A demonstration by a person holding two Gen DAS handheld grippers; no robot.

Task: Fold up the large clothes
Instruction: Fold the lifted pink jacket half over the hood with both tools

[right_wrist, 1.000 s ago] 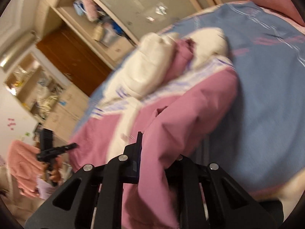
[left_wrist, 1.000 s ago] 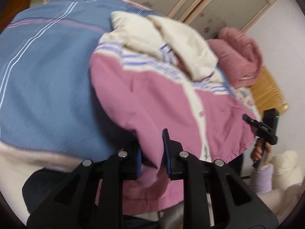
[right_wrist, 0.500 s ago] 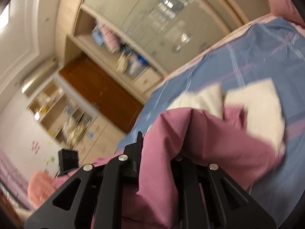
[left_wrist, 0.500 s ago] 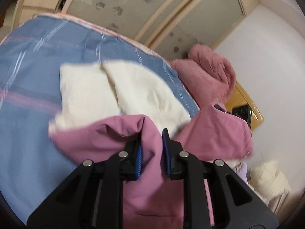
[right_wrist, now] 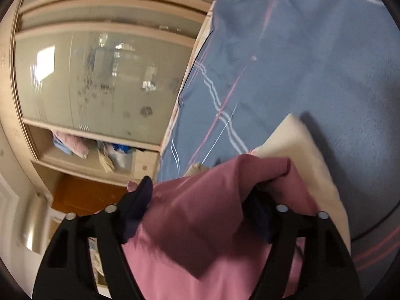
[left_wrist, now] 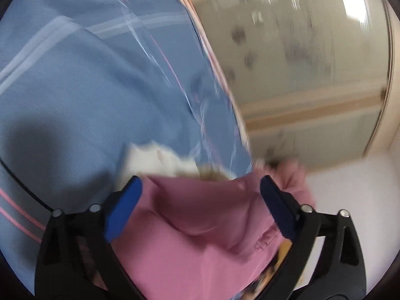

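The pink jacket (left_wrist: 200, 225) lies bunched on the blue bed cover, its cream hood (left_wrist: 155, 160) just beyond. My left gripper (left_wrist: 200, 187) is open, its blue pads wide apart on either side of the pink cloth, not pinching it. In the right wrist view the pink jacket (right_wrist: 200, 225) fills the space between the fingers, with the cream hood (right_wrist: 307, 155) to the right. My right gripper (right_wrist: 207, 187) is open too; its right finger is partly hidden by a fold of cloth.
The blue plaid bed cover (left_wrist: 75, 87) spreads ahead of the left gripper and also shows in the right wrist view (right_wrist: 312, 62). A wardrobe with frosted sliding doors (right_wrist: 100, 80) stands past the bed's edge, with a cluttered shelf (right_wrist: 100, 152) and a wooden floor (right_wrist: 82, 195).
Both grippers carried the jacket's hem forward over the hood, then opened and let the cloth go. The views are now low and close to the bed.
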